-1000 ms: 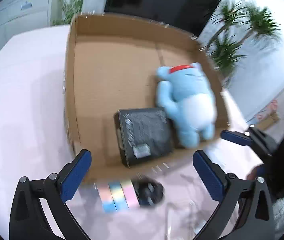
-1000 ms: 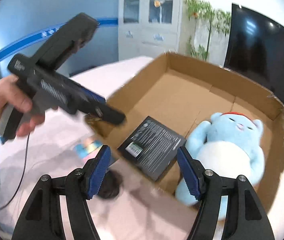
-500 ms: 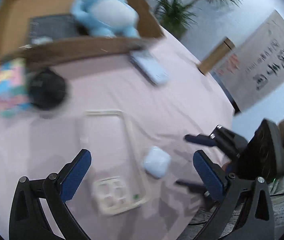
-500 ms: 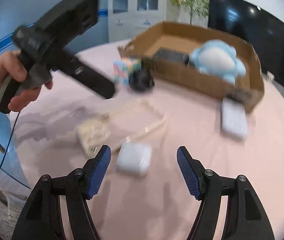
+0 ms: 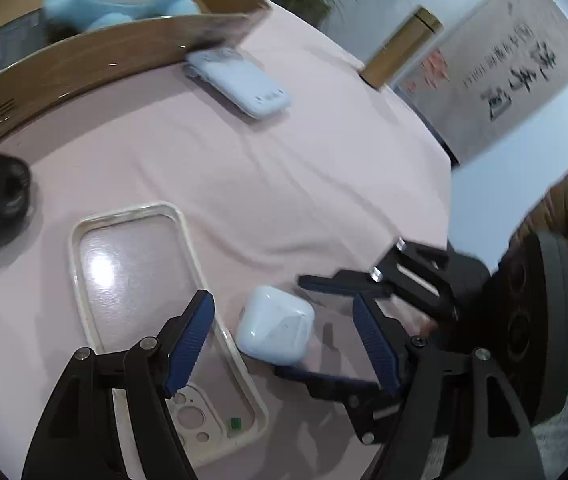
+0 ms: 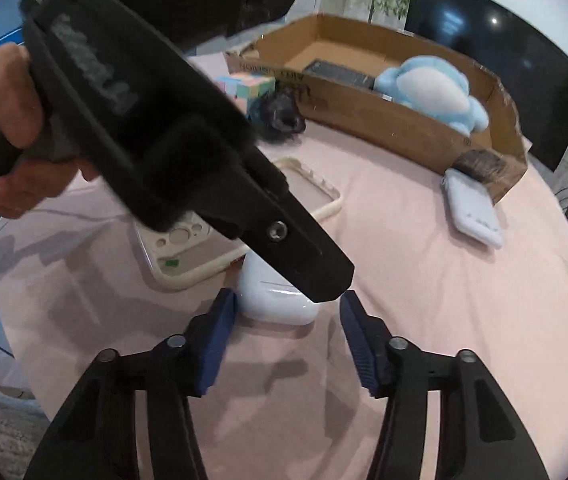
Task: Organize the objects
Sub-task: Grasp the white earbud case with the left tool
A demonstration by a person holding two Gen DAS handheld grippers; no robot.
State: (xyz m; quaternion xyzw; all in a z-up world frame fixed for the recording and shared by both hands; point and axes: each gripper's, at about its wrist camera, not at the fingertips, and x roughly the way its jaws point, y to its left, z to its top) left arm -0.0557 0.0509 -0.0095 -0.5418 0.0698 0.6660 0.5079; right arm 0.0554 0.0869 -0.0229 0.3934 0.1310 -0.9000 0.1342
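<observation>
Both grippers angle steeply down at 1 thing: the small white rounded plastic earbud case, lying on the pink tablecloth just beside the clear phone case w/ cream rim.

Left gripper, black w/ blue ribbed pads, comes in from the phone-case side. Its jaws have just been closing to a mid gap; the earbud case sits between them, but there's visible space on both sides, so no grip. In the right wrist view its black body crosses the frame diagonally, a bare hand wrapped round the handle at the left edge, tip ending right over the earbud case.

Right gripper comes from the opposite side, low. Its jaws have also just been closing, narrower than the left's. The earbud case lies just ahead, at the tips, pads flanking its near end; can't tell if the left pad touches, so not a clear grip.

Farther back: brown cardboard box holding a light-blue plush toy; a pale blue power bank lies by the box's corner, apart from the earbud case.
</observation>
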